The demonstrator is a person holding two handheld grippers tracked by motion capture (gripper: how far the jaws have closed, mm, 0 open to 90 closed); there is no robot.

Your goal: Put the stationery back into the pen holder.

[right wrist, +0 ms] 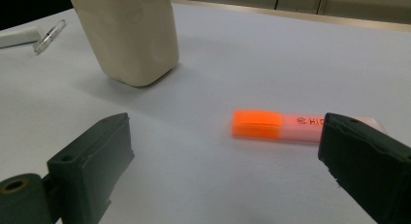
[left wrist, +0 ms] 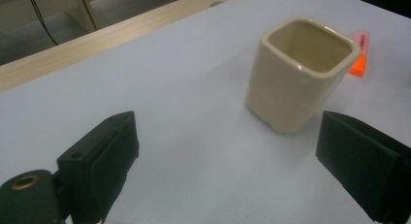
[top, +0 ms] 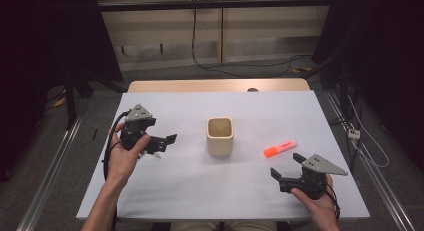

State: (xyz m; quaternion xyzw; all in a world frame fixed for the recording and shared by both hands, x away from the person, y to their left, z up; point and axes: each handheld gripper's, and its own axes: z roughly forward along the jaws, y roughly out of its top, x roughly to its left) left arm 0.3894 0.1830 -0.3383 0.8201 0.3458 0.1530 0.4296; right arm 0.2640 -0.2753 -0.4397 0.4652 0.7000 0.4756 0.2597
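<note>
A cream square ceramic cup [top: 220, 136] stands upright and empty at the middle of the white-covered table [top: 200, 191]. An orange highlighter [top: 280, 148] with a pale barrel lies flat to its right. My left gripper [top: 166, 145] is held left of the cup, open, its jaws pointing toward the cup [left wrist: 300, 73], with nothing between them. My right gripper [top: 286, 165] is held near the front right, open, just short of the highlighter [right wrist: 291, 126], which lies across the gap ahead of its jaws. The cup [right wrist: 128, 35] stands farther off at the upper left in the right gripper view.
A small clear pen-like item [right wrist: 48, 35] and a white object [right wrist: 19, 36] lie on the table beyond the cup, by the left hand. The table's wooden far edge [top: 215, 85] shows past the cover. Cables [top: 240, 66] run over the floor behind.
</note>
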